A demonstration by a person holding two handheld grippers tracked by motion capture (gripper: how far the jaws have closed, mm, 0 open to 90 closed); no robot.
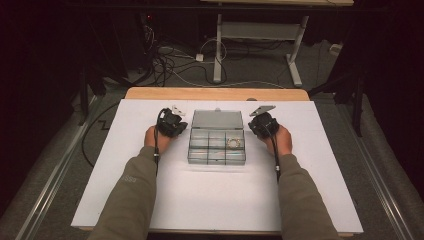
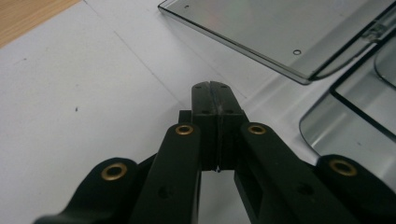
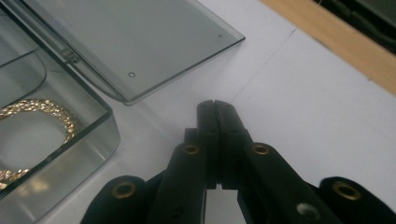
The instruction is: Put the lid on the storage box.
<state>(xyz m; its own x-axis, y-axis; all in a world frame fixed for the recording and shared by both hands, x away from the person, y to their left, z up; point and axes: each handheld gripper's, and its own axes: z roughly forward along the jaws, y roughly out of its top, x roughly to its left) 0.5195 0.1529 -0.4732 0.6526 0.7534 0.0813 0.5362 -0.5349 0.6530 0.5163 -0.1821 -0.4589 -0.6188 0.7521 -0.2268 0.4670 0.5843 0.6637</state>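
Clear plastic compartment box (image 1: 217,145), lid open flat, holds a gold chain bracelet (image 1: 234,143); left gripper (image 1: 176,111) and right gripper (image 1: 258,111) clenched empty beside it on white table sheet (image 1: 210,200), cables on grey floor (image 1: 165,65).

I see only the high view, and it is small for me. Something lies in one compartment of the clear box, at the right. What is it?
Observer: The right gripper view shows a gold chain bracelet in a corner compartment of the clear box.
Operator: Are the jaws of the right gripper open?
Observer: No. The right gripper is shut, with nothing between its jaws, over the white sheet beside the box.
Operator: And the left one?
Observer: The left gripper is also shut and empty, pointing near the corner of the open lid, which lies flat.
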